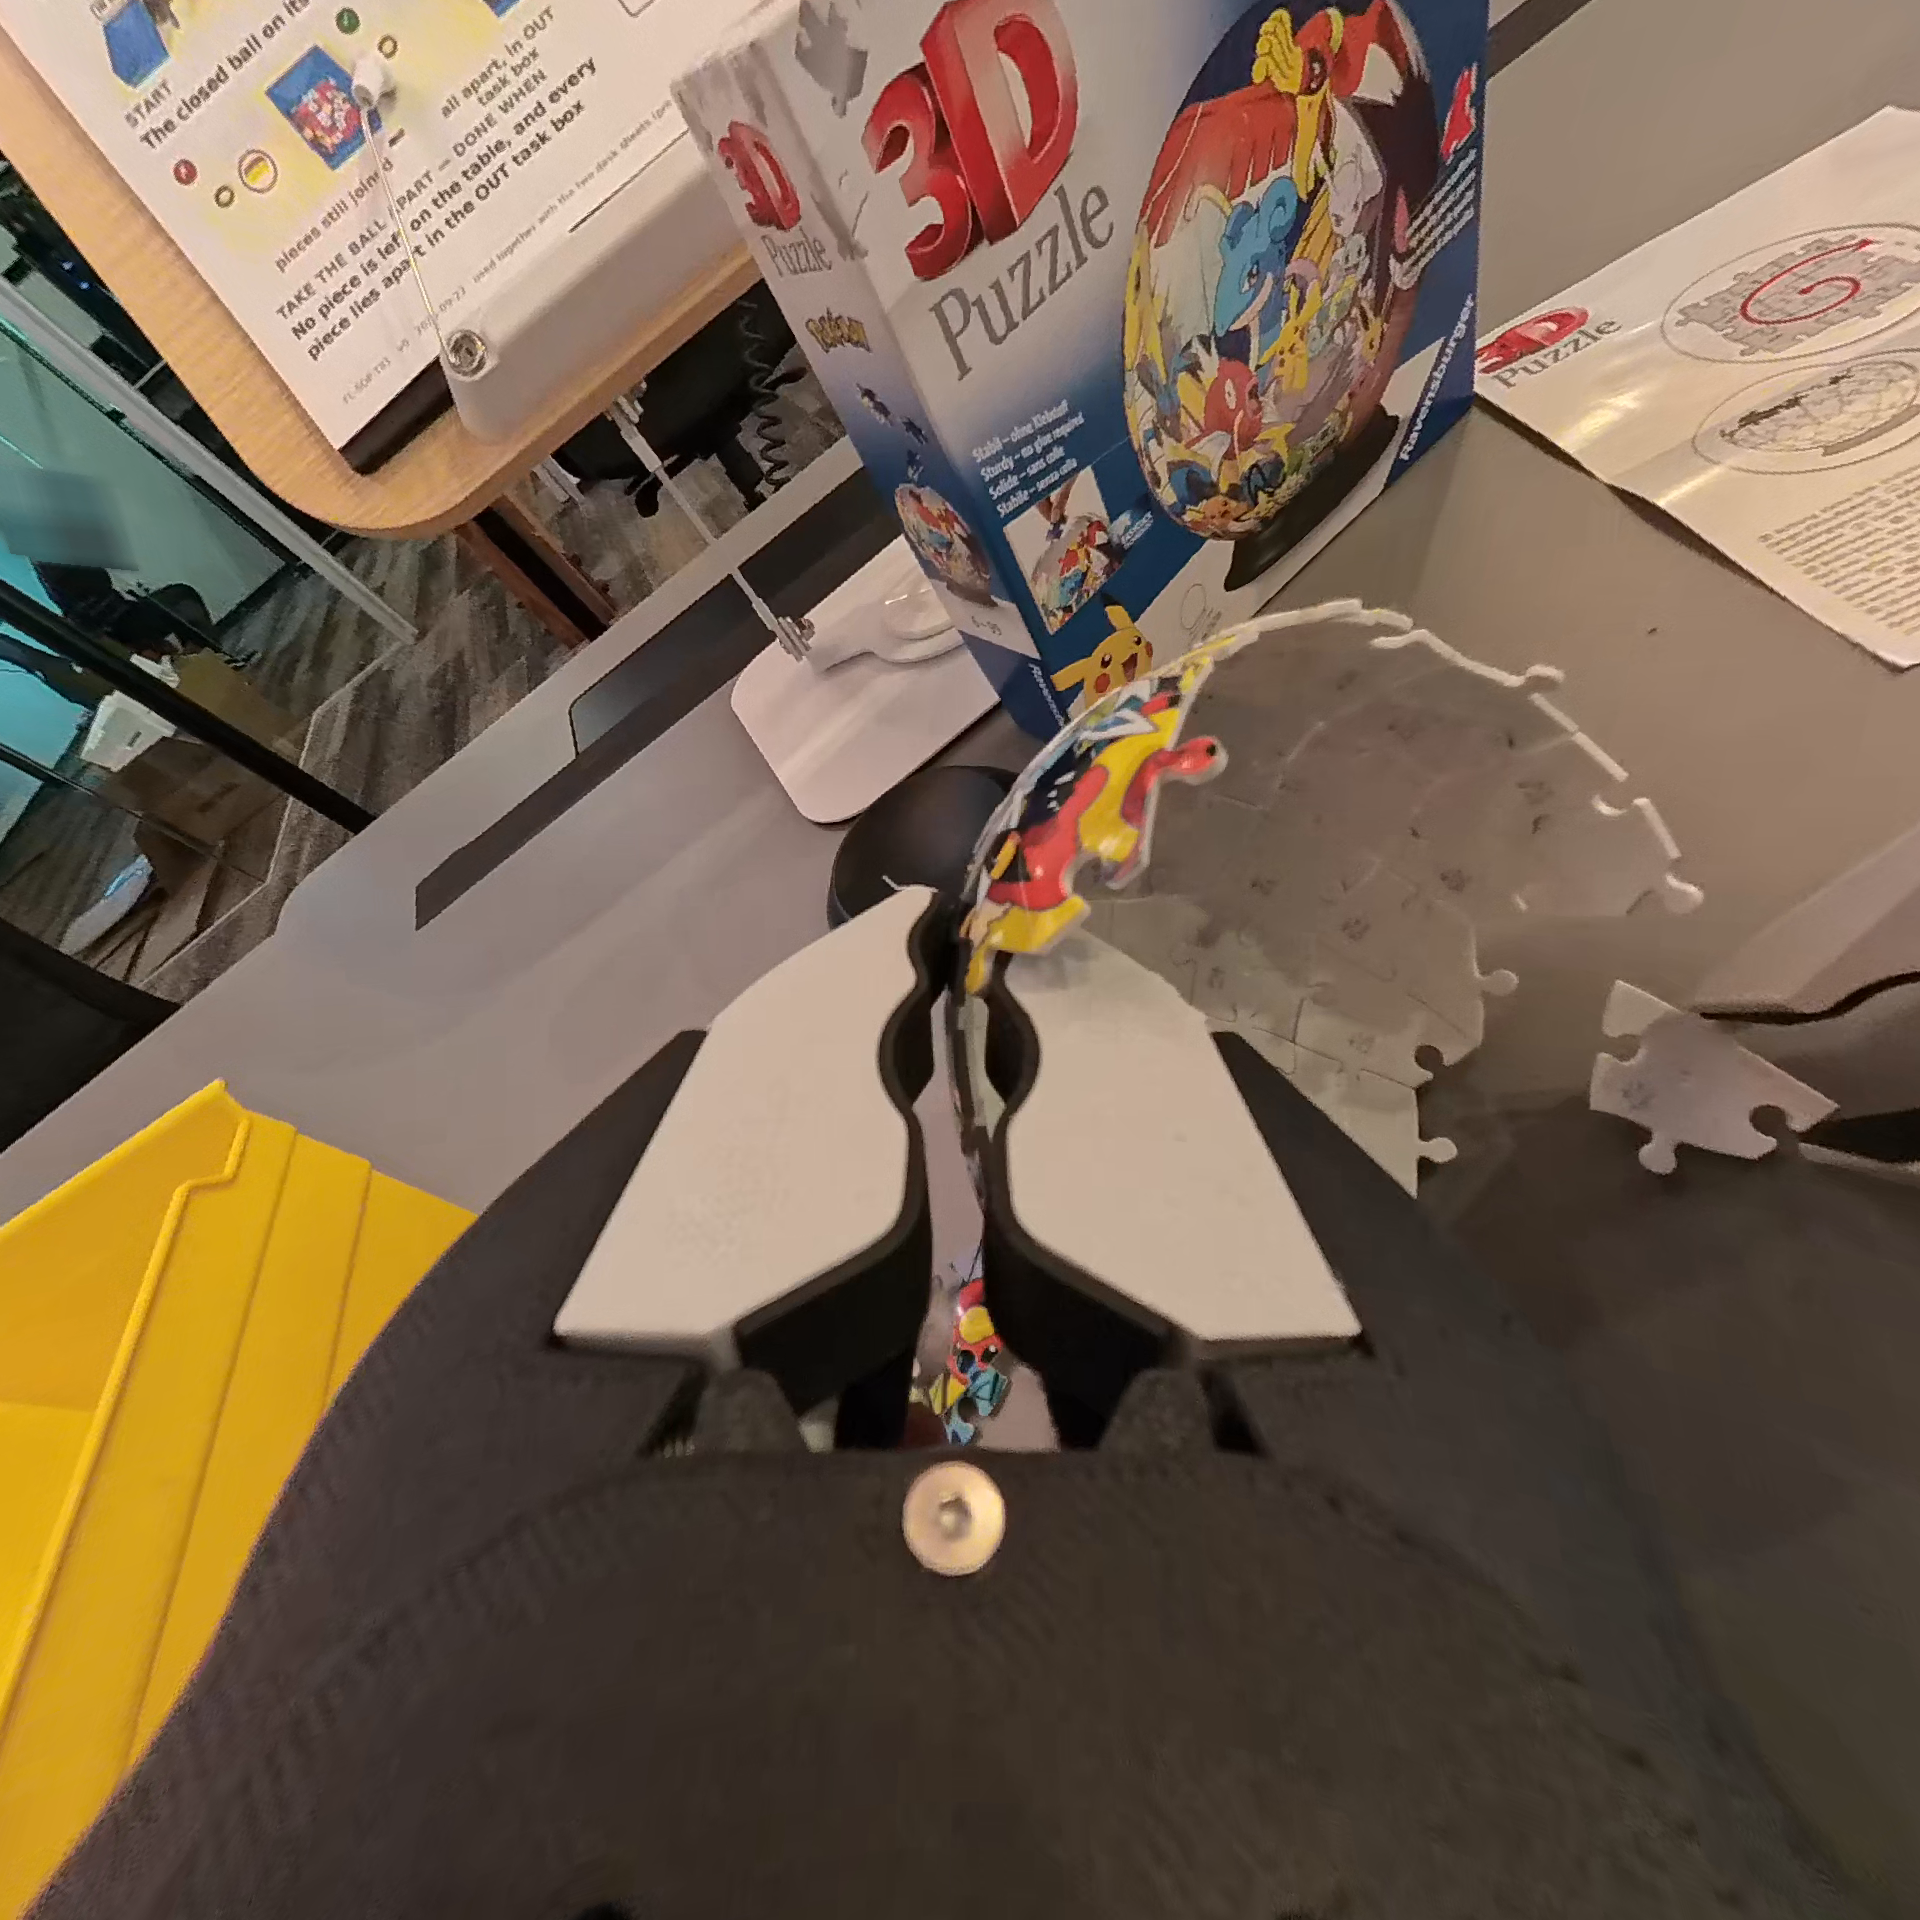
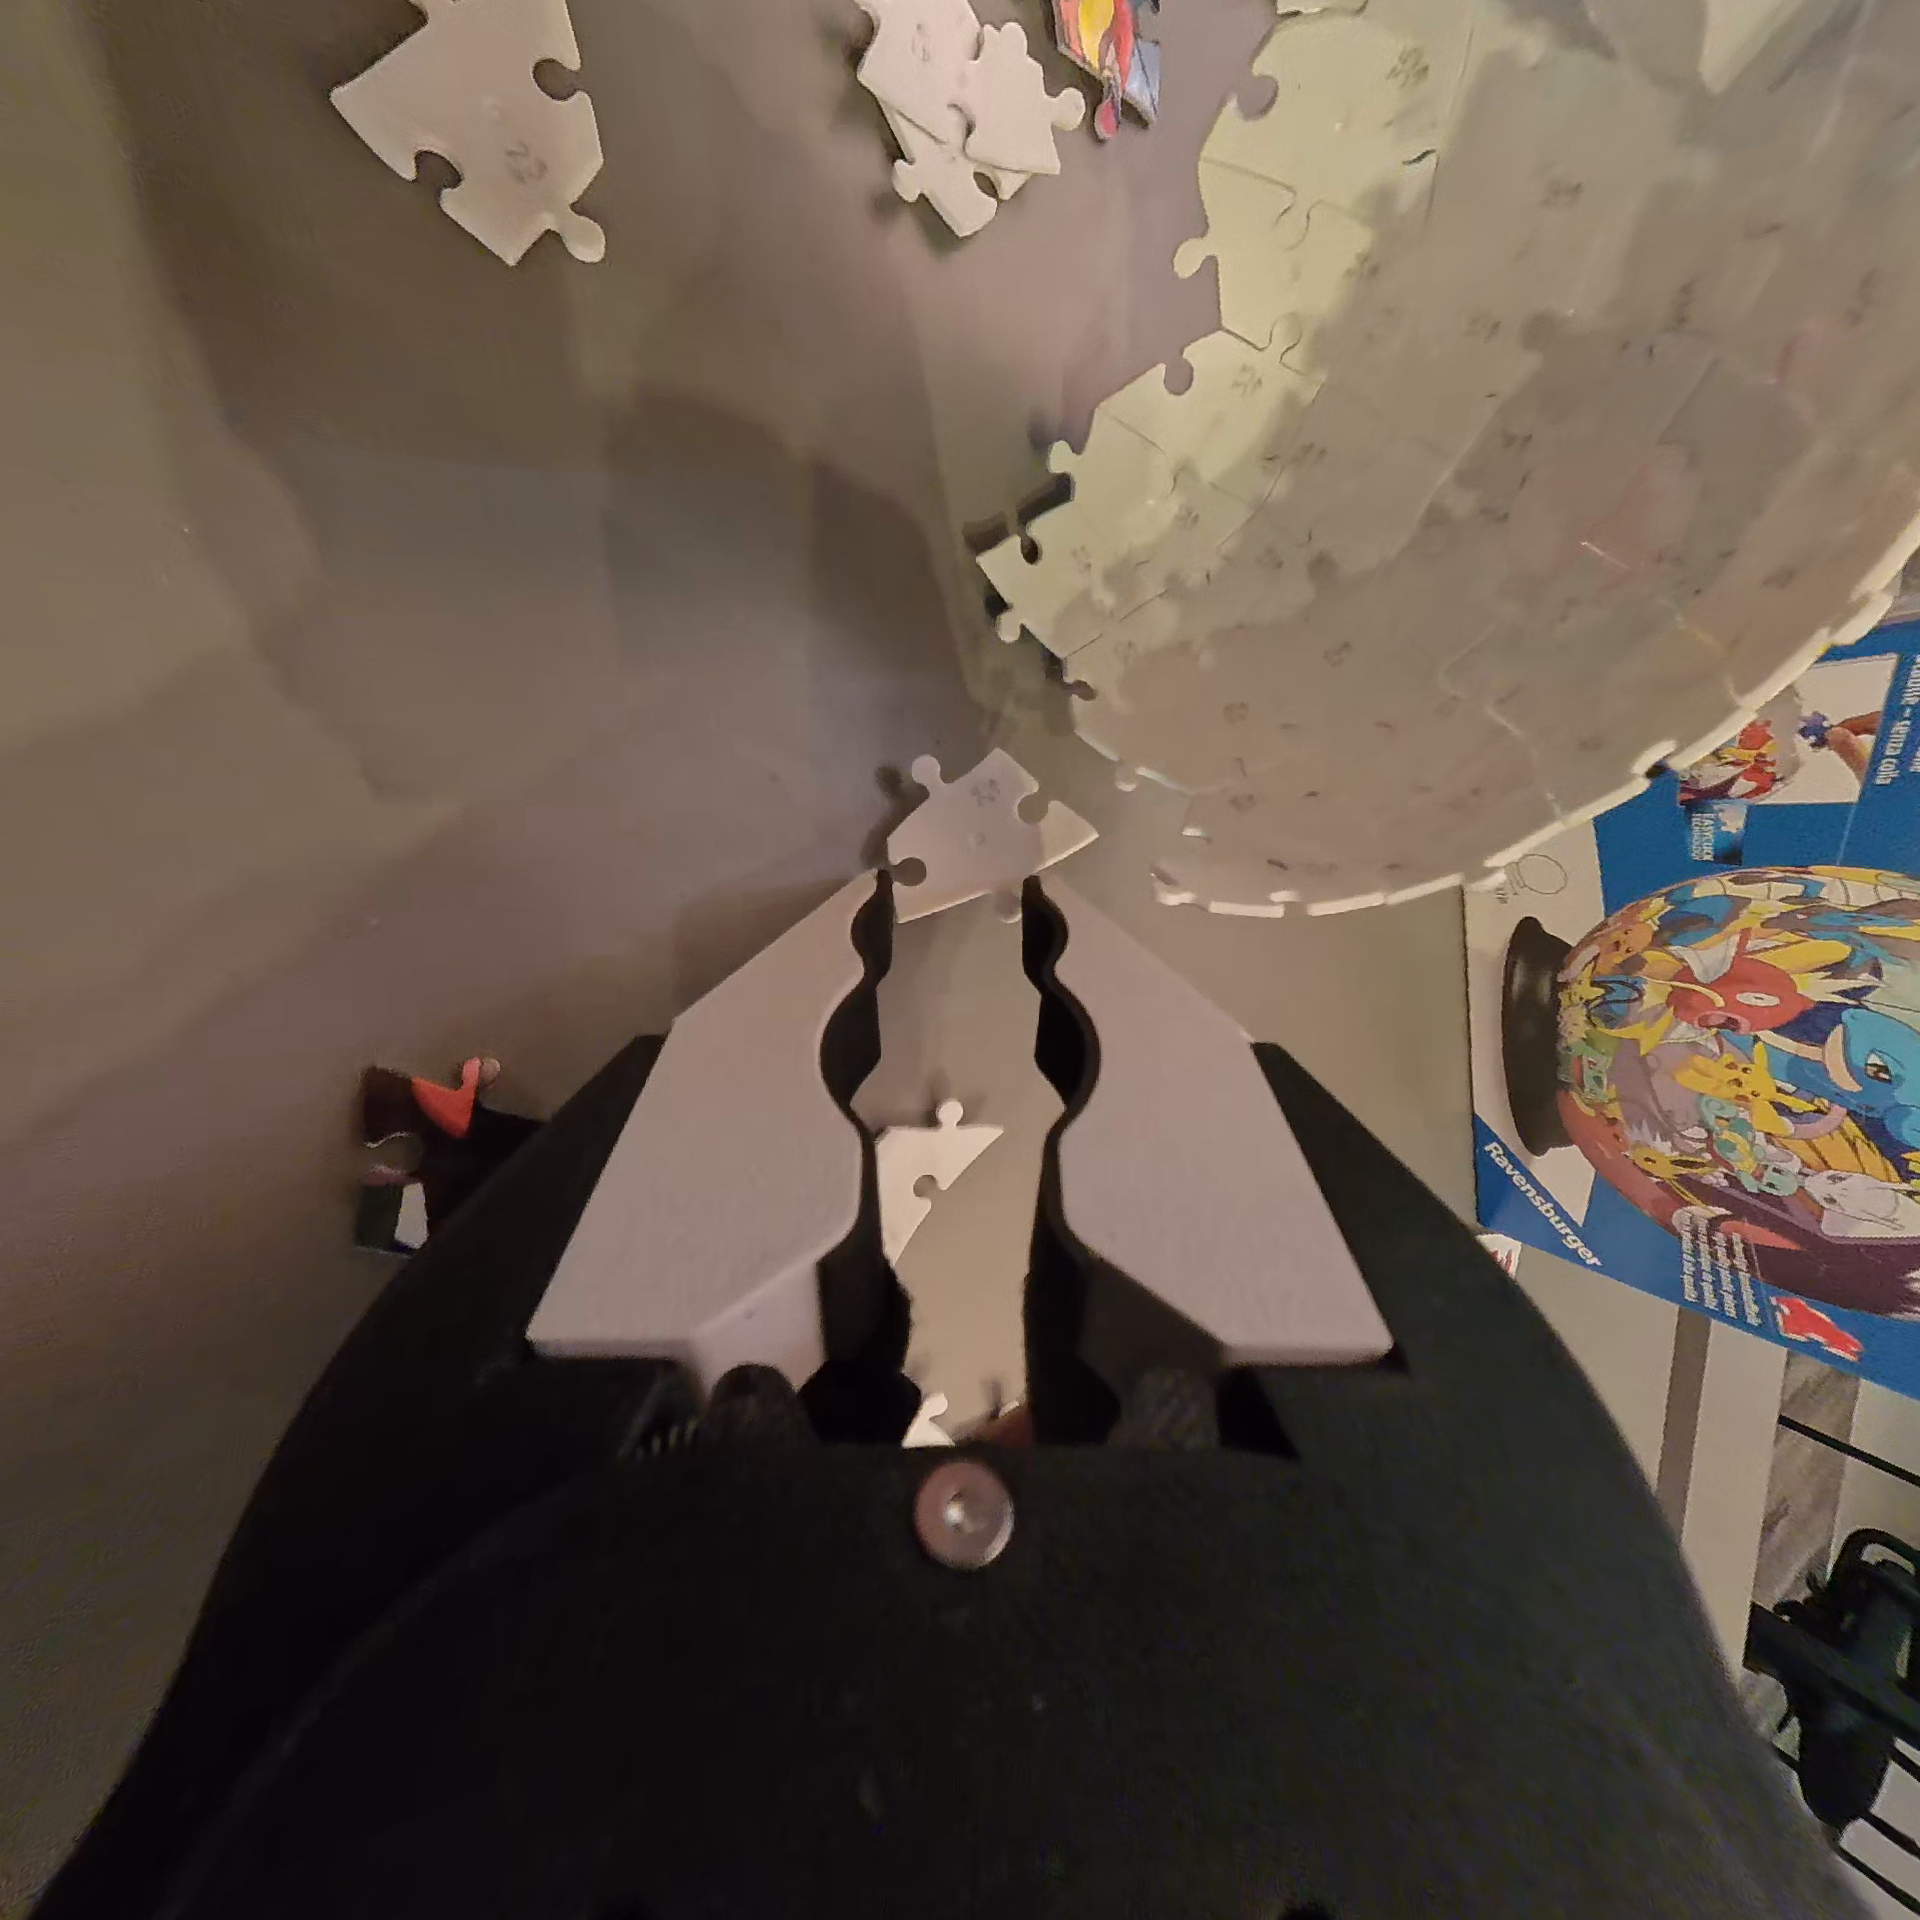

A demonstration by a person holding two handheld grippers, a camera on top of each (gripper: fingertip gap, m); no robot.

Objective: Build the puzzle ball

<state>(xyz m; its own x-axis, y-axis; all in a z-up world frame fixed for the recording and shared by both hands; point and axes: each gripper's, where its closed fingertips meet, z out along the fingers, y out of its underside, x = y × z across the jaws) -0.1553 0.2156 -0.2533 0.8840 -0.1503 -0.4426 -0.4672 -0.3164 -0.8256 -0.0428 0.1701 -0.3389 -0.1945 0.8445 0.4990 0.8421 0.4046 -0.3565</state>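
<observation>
Left tongs point(image 1: 961, 961) are clamped on the rim of the half-built puzzle ball point(image 1: 1382, 821), held above the grey surface point(image 1: 540, 966). Right tongs point(image 2: 956, 883) pinch a white loose piece point(image 2: 982, 836) at the ball's seven o'clock edge.

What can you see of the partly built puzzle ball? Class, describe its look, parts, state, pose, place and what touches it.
The partly built puzzle ball is an open curved shell of interlocked pieces, seemingly thin plastic. Its inside is white with faint marks; its outer face is brightly printed in red, yellow and blue. The rim is jagged with free tabs and notches. It is held above the grey table, its edge pinched in the left gripper. Nothing else visibly touches it.
</observation>
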